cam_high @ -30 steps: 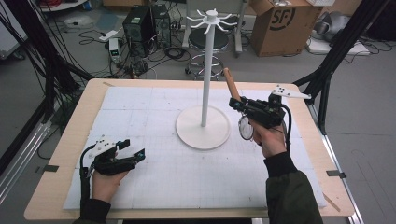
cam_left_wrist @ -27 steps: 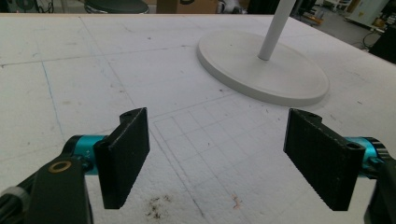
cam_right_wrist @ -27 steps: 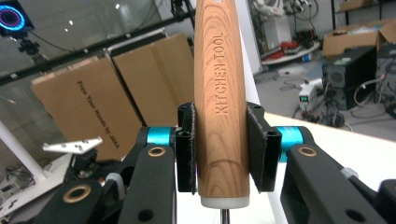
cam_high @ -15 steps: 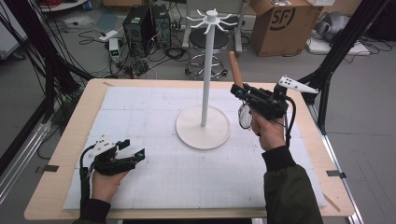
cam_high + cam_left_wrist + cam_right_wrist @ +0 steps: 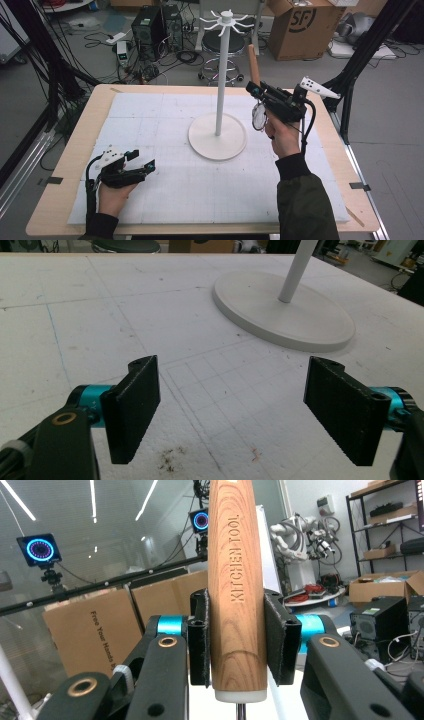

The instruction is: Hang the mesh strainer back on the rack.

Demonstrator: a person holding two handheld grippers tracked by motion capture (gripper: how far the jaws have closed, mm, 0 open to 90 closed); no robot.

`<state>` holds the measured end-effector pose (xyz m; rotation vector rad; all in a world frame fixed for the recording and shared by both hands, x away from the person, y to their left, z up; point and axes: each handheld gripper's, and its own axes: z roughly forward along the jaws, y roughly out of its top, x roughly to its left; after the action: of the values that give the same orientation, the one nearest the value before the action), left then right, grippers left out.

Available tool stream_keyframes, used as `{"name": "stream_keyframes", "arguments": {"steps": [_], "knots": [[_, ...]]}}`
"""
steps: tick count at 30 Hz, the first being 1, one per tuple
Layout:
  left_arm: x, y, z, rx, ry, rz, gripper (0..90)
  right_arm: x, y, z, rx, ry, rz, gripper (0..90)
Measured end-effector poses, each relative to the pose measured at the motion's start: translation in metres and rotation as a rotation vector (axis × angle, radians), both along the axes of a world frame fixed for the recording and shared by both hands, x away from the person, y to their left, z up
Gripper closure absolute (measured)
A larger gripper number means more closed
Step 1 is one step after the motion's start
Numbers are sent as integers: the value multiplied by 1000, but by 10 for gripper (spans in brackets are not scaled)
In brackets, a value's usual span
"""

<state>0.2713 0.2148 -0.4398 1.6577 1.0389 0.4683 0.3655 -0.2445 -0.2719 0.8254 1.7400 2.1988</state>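
Note:
My right gripper [image 5: 256, 91] is shut on the wooden handle [image 5: 253, 64] of a kitchen tool, held in the air to the right of the white rack's pole [image 5: 221, 75]. The handle points up and away; the tool's round wire head [image 5: 259, 119] hangs below the hand. In the right gripper view both pads [image 5: 199, 639] clamp the handle [image 5: 236, 580], which is engraved "KITCHEN TOOL". The rack has a round base [image 5: 217, 137] and hooked arms at its top [image 5: 226, 20]. My left gripper [image 5: 143, 161] rests open on the mat at the near left, nothing between its pads [image 5: 134, 407].
A white gridded mat [image 5: 165, 125] covers the wooden table [image 5: 65, 200]. The rack base [image 5: 285, 310] lies ahead of the left gripper. Beyond the table's far edge stand a computer case [image 5: 147, 25], a stool [image 5: 220, 45], a cardboard box [image 5: 300, 25] and loose cables on the floor.
The right hand has lifted the tool a little, up and away from the person, and the handle now stands closer to the rack's pole. The left hand has not moved.

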Motion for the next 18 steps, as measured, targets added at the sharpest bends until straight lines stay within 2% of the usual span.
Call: {"name": "stream_keyframes", "arguments": {"steps": [12, 18], "knots": [[-1, 0, 0, -4, -1, 1, 230, 8, 2, 20, 32, -30, 3, 677], [-1, 0, 0, -6, -1, 0, 231, 11, -2, 30, 38, -45, -34, 677]]}}
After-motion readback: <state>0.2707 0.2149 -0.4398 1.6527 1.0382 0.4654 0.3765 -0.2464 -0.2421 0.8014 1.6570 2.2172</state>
